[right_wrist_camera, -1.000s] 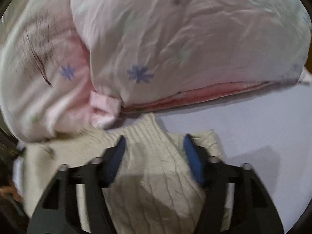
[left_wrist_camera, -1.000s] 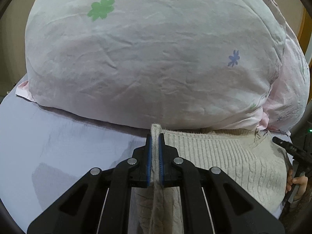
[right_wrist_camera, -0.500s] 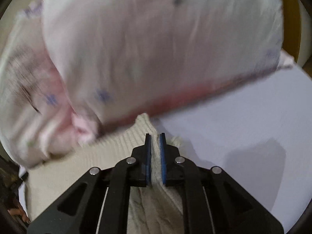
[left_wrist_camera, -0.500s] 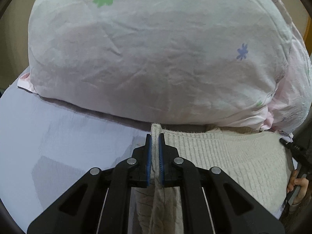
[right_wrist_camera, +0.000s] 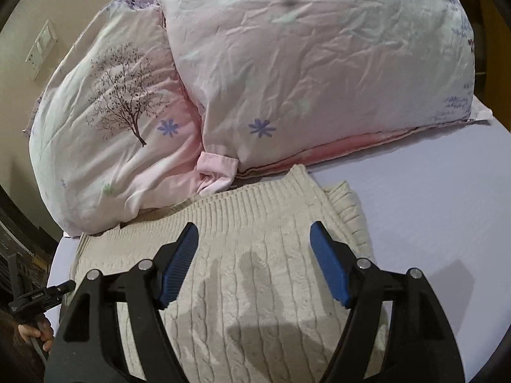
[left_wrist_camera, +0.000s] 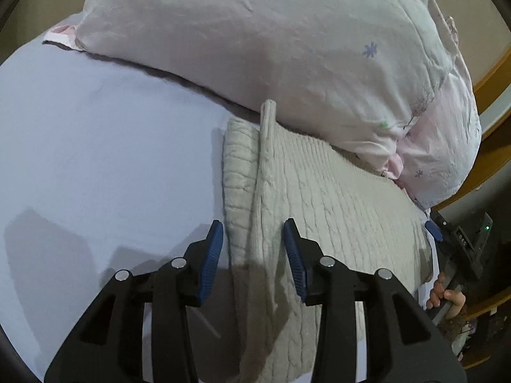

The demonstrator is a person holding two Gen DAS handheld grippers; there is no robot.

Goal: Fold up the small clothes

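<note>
A cream cable-knit sweater (right_wrist_camera: 255, 274) lies flat on the pale lilac bed sheet (left_wrist_camera: 105, 159), its ribbed far edge tucked just under the pink flower-print pillows (right_wrist_camera: 313, 73). The left gripper (left_wrist_camera: 252, 249) hovers over the sweater's left side with its jaws standing well apart and holding nothing; between the blue pads a raised fold of knit (left_wrist_camera: 266, 146) runs away toward the pillow, and a second folded layer shows just left of it. The right gripper (right_wrist_camera: 254, 261) hangs above the middle of the sweater, jaws spread wide and empty, their shadow falling on the cable pattern. Behind the pillows, at the left in the right wrist view, a wall switch plate (right_wrist_camera: 41, 48) is visible
</note>
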